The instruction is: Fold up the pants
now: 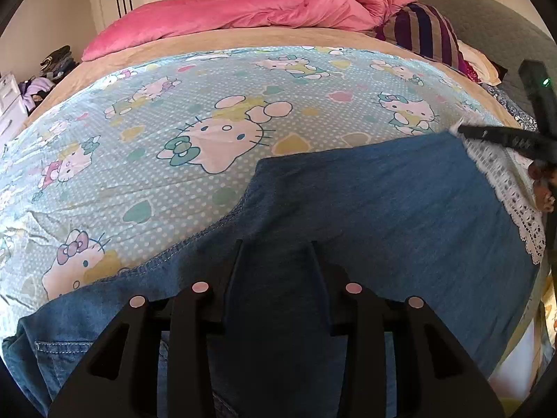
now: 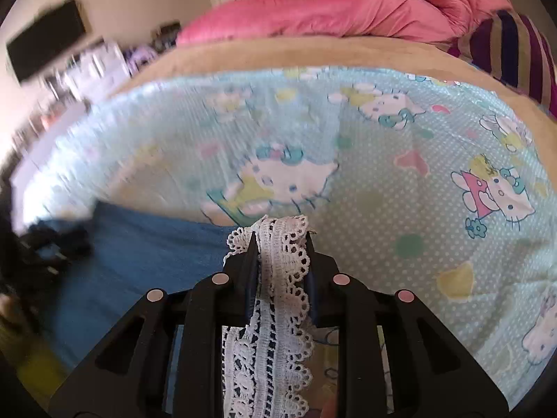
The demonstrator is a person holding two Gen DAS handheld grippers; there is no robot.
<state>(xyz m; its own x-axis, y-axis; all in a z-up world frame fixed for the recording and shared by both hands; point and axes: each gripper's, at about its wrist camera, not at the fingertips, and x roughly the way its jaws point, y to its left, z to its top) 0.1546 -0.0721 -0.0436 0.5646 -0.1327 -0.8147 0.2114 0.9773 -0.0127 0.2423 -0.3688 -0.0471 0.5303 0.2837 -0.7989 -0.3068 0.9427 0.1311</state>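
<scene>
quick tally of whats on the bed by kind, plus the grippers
pants: 1 (blue denim, white lace hem)
sheets: 1 (cartoon cat print)
pink duvets: 1
striped pillows: 1
grippers: 2 (left gripper over the denim, right gripper clamped on the lace)
total: 6

Pants (image 1: 383,202) lie on bedsheet (image 1: 174,132); duvet (image 1: 216,17) behind; lace hem (image 2: 278,261) btwn right gripper (image 2: 280,240) fingers.
</scene>
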